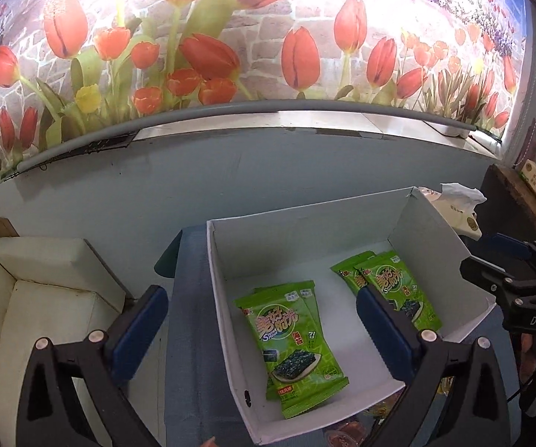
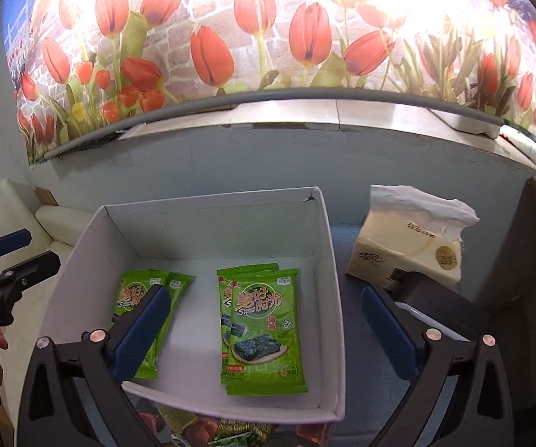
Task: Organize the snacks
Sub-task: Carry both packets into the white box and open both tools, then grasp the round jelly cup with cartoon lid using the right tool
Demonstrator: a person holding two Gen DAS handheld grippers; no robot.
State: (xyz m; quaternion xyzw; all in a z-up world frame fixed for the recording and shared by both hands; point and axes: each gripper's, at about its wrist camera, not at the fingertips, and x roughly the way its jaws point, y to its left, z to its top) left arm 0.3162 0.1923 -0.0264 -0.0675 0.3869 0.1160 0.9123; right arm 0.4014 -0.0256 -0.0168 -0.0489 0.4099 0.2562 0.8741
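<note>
Nearest the lens in the left wrist view, the left hand-held gripper [image 1: 262,326] hangs with its blue-padded fingers [image 1: 139,329] spread wide apart and nothing between them; one finger sits over the blue cloth of the desk [image 1: 189,335], the other over the white box [image 1: 227,298]. A white sofa [image 1: 44,298] lies at the far left. Inside the box, a left stack of green seaweed packets [image 1: 294,342] lies flat on the floor, and a right stack of green seaweed packets [image 1: 398,279] lies apart from it, closer to the right wall. In the right wrist view, the right hand-held gripper [image 2: 266,329] is likewise wide open and empty, straddling the box's right wall. More snack packs [image 2: 216,428] lie on the desk just in front of the box. At the right, a tissue pack [image 2: 413,234] stands on the desk beside the box.
</note>
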